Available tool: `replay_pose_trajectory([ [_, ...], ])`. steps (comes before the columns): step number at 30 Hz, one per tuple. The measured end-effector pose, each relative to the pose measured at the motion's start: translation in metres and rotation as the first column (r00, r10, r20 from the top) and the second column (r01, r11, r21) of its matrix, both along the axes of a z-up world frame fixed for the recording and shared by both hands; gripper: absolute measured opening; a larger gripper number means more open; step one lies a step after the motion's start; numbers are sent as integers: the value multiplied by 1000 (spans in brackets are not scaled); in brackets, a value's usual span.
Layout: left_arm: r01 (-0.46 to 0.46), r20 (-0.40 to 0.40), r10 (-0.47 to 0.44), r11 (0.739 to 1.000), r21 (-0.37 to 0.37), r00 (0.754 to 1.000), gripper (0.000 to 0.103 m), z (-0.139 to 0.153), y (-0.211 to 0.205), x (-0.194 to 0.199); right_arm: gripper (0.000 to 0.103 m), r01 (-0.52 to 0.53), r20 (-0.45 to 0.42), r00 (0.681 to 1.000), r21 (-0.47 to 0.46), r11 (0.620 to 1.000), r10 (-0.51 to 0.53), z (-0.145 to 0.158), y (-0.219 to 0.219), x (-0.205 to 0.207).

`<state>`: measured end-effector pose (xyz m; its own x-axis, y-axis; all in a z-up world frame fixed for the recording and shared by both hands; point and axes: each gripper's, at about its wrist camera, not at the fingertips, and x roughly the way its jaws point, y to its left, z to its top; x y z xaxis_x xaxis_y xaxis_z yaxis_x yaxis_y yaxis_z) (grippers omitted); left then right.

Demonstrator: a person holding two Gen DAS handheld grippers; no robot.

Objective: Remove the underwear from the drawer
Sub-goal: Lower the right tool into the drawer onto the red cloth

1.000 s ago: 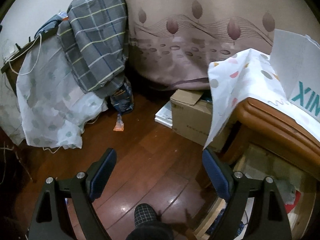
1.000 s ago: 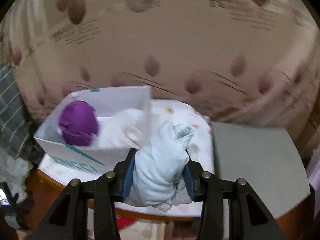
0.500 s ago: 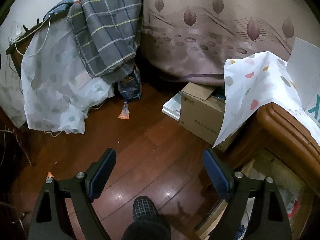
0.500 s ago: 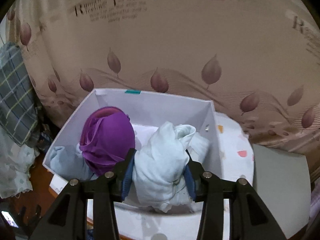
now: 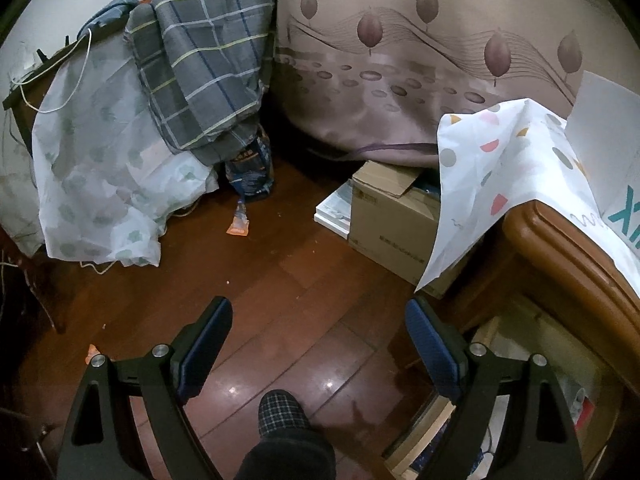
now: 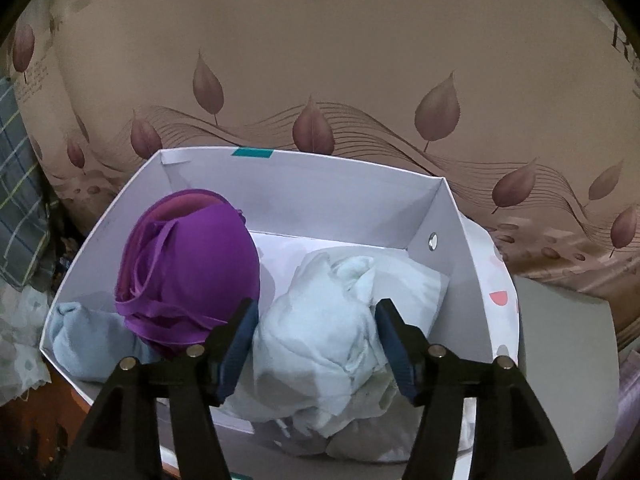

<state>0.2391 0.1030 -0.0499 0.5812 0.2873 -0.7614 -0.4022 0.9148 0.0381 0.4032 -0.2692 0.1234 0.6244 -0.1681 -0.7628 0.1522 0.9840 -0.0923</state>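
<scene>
Left view first: the left claw (image 5: 318,344) hangs wide open over bare wood floor (image 5: 280,280), nothing between its jaws, a slippered foot (image 5: 284,408) right beneath it. Off to its right and slightly below, the open drawer (image 5: 536,380) sits under the table (image 5: 560,240) edge, contents hard to read from here. Over to the right view: the right claw (image 6: 316,340) is down inside the white box (image 6: 460,240), and its jaws are opening, with the pale bundle of underwear (image 6: 320,320) sitting between them; the pads look to be just parting from the cloth, which appears to rest on the heap in the box. A purple bra (image 6: 188,268) crowds the left jaw, and a blue piece (image 6: 84,340) lies further left in the corner. To finish this drop cleanly, I'd say let the jaws spread fully until the fabric slumps free, then lift straight up and back. Watch that left pad: loose straps on the bra could snag on the way out. Then it's back to the drawer.
</scene>
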Motion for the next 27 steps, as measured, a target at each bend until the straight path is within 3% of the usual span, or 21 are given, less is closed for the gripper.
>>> replay_pose_trajectory([
  [9,60,2,-60,998,2,998,86,0,-9,2,65,-20,67,998,11,1000,19,28,0,-23],
  [16,123,4,-122,992,-14,992,87,0,-18,3,65,-74,97,993,25,997,72,36,-4,-85],
  [23,222,39,-222,975,3,974,87,6,-38,0,65,-165,21,986,26,986,165,-7,-1,-172],
  [27,244,42,-245,969,31,969,88,8,-45,-2,65,-318,-94,944,-3,948,316,-58,14,-199],
])
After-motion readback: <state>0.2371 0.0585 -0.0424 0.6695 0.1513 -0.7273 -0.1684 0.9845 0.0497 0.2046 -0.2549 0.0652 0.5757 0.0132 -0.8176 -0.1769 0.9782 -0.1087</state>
